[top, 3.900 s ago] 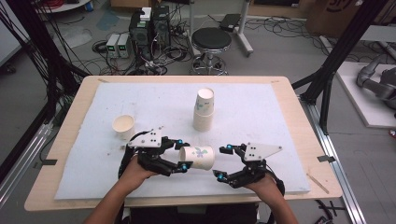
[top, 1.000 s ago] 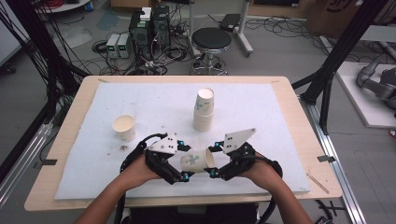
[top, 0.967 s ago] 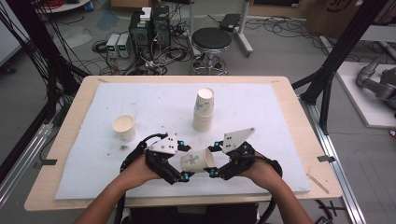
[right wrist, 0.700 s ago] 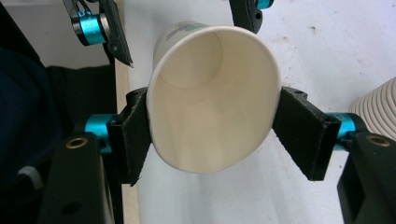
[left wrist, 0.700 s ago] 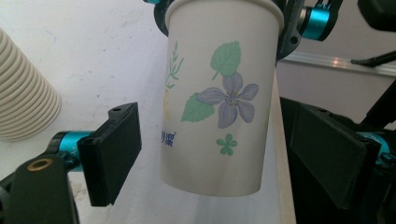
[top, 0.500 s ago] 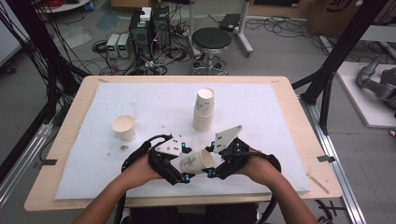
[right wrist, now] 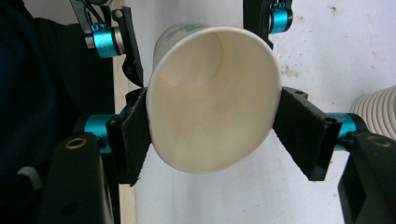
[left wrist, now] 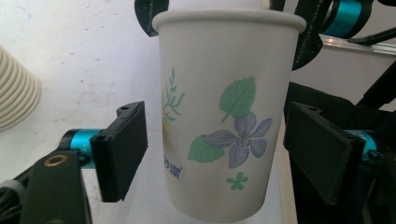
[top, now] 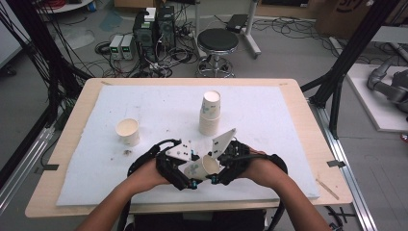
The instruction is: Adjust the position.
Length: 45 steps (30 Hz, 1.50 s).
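Note:
A flower-printed paper cup [top: 198,168] lies sideways between both grippers, just above the white mat [top: 269,125] near the front edge. My right gripper [top: 212,166] is shut on its rim, and the mouth of the cup [right wrist: 210,116] is squeezed oval between the pads [right wrist: 299,130]. My left gripper [top: 190,172] straddles the body of the cup [left wrist: 224,121]. Its jaws have just been closing. A narrow gap still shows between each of its pads [left wrist: 122,149] and the cup wall.
A stack of paper cups [top: 210,113] stands on the mat behind the hands, and its ribbed edge [left wrist: 16,93] shows in the left gripper view. A single upright cup [top: 128,131] sits at the left. Beyond the table are a stool [top: 218,41] and cabled boxes.
Earlier the left gripper held the cup with the right gripper apart; now the right grips the rim. Over the last second the right hand tipped and shifted left, and the left jaws narrowed.

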Tool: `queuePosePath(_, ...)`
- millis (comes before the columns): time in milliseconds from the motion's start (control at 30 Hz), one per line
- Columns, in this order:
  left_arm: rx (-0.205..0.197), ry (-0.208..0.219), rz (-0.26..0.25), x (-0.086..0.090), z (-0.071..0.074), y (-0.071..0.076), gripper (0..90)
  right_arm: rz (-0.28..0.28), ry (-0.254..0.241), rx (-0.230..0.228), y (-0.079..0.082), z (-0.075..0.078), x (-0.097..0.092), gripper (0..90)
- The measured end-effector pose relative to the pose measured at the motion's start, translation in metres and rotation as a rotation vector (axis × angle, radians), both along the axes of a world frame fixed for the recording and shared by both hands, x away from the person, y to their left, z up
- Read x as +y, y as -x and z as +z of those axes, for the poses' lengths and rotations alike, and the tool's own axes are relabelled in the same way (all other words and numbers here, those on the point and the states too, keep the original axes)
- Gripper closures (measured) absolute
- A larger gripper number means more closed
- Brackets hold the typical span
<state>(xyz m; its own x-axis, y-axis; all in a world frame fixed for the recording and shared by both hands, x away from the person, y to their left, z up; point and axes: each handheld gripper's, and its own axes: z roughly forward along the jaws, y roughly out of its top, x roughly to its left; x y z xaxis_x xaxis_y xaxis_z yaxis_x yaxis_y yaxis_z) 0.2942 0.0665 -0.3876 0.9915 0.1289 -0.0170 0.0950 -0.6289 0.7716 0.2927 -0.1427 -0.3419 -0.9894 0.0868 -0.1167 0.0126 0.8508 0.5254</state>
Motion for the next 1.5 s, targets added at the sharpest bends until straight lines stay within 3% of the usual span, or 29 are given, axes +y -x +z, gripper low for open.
queuePosePath(133,0.004,-0.002,-0.014,-0.003,-0.001,0.000,26.5,0.011,0.011,-0.001,0.000,-0.001,0.002,31.0)
queuePosePath(200,-0.007,-0.026,-0.024,-0.003,-0.001,-0.001,29.9,0.009,0.019,0.003,0.000,-0.001,0.002,30.9)
queuePosePath(433,0.000,-0.014,-0.017,-0.007,-0.004,-0.001,33.6,0.008,-0.002,0.005,-0.001,-0.004,0.002,28.9)
queuePosePath(633,0.015,0.024,0.018,-0.004,-0.007,-0.003,32.0,-0.051,-0.127,0.041,-0.002,-0.003,-0.011,22.0)
queuePosePath(800,0.025,0.072,0.065,0.001,-0.012,-0.004,31.0,-0.107,-0.289,0.063,-0.003,0.001,-0.034,21.5)
queuePosePath(1000,0.018,0.114,0.116,0.009,-0.018,-0.005,30.7,-0.205,-0.396,0.069,-0.002,-0.005,-0.062,21.4)
queuePosePath(1333,-0.020,0.220,0.249,0.028,-0.024,-0.008,30.2,-0.383,-0.528,-0.057,0.011,-0.029,-0.101,21.4)
queuePosePath(1500,-0.035,0.281,0.304,0.037,-0.025,-0.008,30.1,-0.490,-0.544,-0.112,0.014,-0.039,-0.115,21.5)
